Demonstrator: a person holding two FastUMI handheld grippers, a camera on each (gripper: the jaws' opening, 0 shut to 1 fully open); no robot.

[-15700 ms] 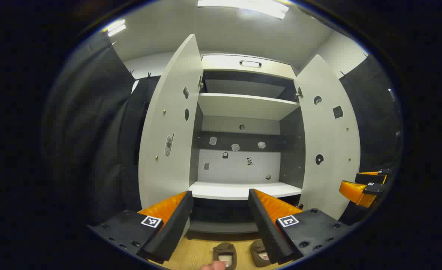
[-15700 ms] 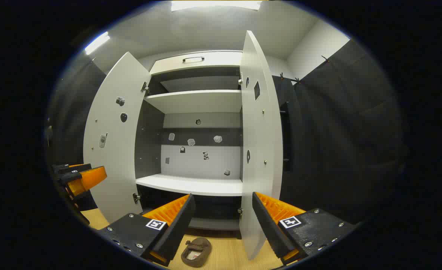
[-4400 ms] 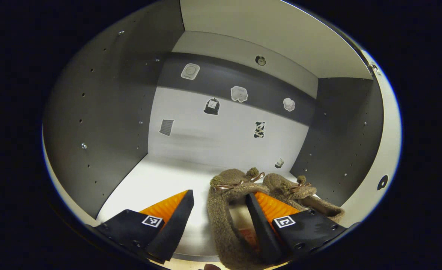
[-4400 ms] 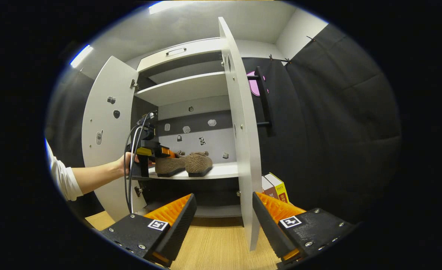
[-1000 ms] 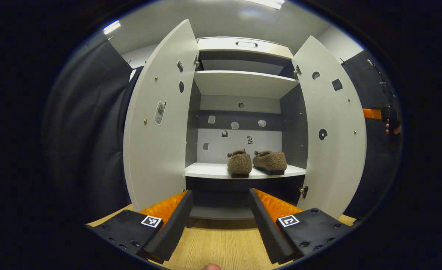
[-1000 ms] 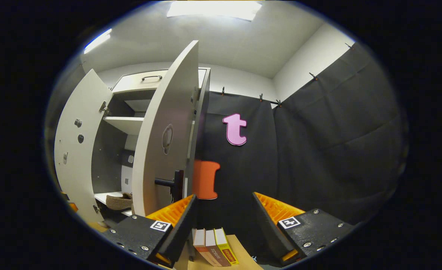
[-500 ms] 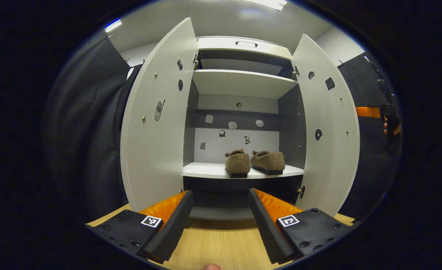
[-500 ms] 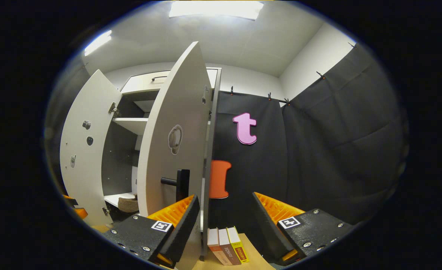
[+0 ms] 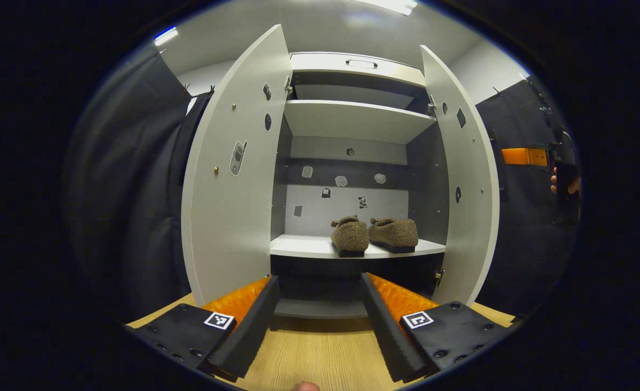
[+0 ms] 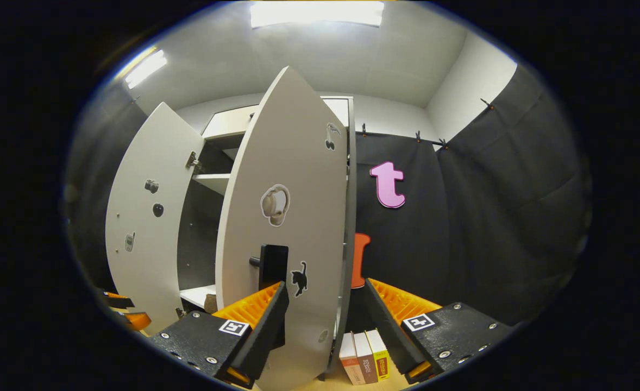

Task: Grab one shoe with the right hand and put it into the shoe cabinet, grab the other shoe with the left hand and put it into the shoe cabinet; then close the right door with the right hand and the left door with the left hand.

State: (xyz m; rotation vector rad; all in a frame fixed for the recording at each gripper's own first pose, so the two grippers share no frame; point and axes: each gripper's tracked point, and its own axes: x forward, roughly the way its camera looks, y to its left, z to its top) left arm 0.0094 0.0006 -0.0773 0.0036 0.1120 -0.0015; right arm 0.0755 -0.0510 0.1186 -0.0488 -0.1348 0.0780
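Observation:
Two brown fuzzy shoes (image 9: pixel 349 236) (image 9: pixel 393 233) stand side by side on the white middle shelf (image 9: pixel 303 247) of the shoe cabinet. My left gripper (image 9: pixel 320 320) is open and holds nothing, low in front of the cabinet. The left door (image 9: pixel 227 206) stands wide open. The right door (image 9: pixel 469 195) is swung partway in. My right gripper (image 10: pixel 322 320) is open at that door's outer face (image 10: pixel 298 228), its left finger just below the black handle (image 10: pixel 273 266). Farther off, the right gripper (image 9: pixel 515 156) is held by a hand (image 9: pixel 564 184).
Three books (image 10: pixel 363 355) stand on the wooden floor (image 9: pixel 320 353) beside the cabinet's right side. The booth's black cloth (image 10: pixel 488 228) hangs behind and to the right. The left gripper (image 10: pixel 127 309) shows low beyond the left door (image 10: pixel 140 217).
The right door has swung further towards closing, and my right gripper has followed it, now facing its outer side. My left gripper has barely moved. The shoes stay on the shelf.

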